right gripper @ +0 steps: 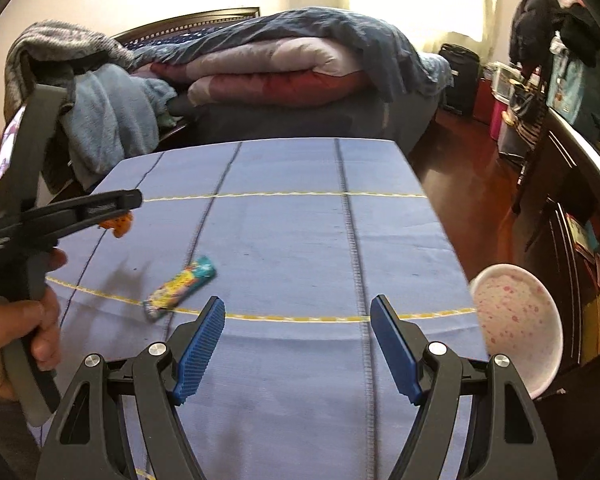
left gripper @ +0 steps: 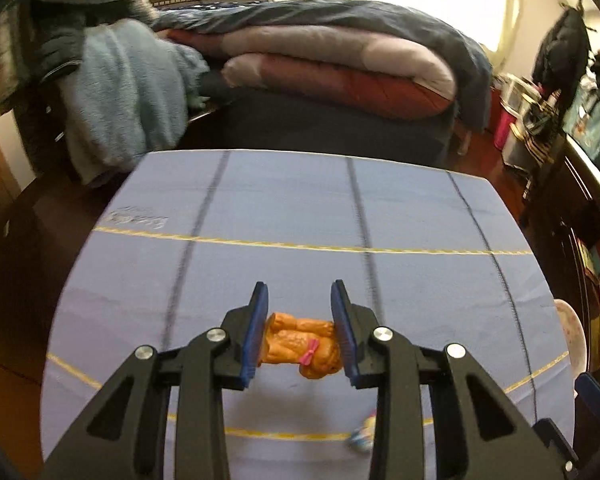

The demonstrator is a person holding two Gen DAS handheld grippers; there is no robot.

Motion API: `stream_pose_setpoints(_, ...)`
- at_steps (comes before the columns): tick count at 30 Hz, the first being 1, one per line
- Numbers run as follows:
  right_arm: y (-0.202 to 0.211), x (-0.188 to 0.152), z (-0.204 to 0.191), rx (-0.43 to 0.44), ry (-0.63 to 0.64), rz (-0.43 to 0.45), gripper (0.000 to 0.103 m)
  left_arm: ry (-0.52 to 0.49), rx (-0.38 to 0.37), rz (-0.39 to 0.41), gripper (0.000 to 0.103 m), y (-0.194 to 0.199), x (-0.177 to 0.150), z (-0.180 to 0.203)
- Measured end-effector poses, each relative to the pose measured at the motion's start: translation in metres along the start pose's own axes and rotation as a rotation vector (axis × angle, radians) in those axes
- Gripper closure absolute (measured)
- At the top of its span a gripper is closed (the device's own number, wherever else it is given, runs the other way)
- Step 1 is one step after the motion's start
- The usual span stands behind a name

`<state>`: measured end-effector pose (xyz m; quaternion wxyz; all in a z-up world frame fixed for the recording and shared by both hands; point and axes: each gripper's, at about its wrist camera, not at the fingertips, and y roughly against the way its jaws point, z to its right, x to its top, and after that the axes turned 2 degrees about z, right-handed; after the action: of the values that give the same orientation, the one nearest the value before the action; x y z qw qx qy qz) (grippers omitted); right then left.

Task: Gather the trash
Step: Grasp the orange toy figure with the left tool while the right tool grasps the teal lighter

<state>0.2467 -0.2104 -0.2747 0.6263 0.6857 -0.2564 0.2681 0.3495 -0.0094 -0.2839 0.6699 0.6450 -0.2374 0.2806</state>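
An orange plastic toy figure with a pink bow sits pinched between the blue pads of my left gripper, held above the blue cloth. In the right wrist view the left gripper comes in from the left with the orange figure in its jaws and a hand on its handle. A colourful candy wrapper lies flat on the cloth, left of and just beyond my right gripper, which is open and holds nothing. The wrapper is half hidden behind a left finger.
A blue cloth with yellow and dark lines covers the table. A white bowl with pink speckles stands at the table's right edge. Beyond the far edge are a bed with folded quilts and a chair draped with blue towels. Cluttered shelves line the right side.
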Motion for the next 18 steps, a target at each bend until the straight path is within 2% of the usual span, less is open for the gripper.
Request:
stream_pose_setpoints(6, -0.016, 0.001, -0.028, 0.048, 0.011, -0.029, 0.027, 0.055, 0.058, 0.005, 0.070, 0.010, -0.005, -0.047)
stream_pose_setpoints(10, -0.035, 0.001, -0.049, 0.092, 0.006, -0.068, 0.026, 0.094, 0.070, 0.000, 0.069, 0.011, -0.009, -0.071)
stream_pose_setpoints(18, -0.067, -0.002, -0.093, 0.115, 0.014, -0.113, 0.025, 0.100, 0.066, -0.007, 0.069, 0.008, -0.014, -0.081)
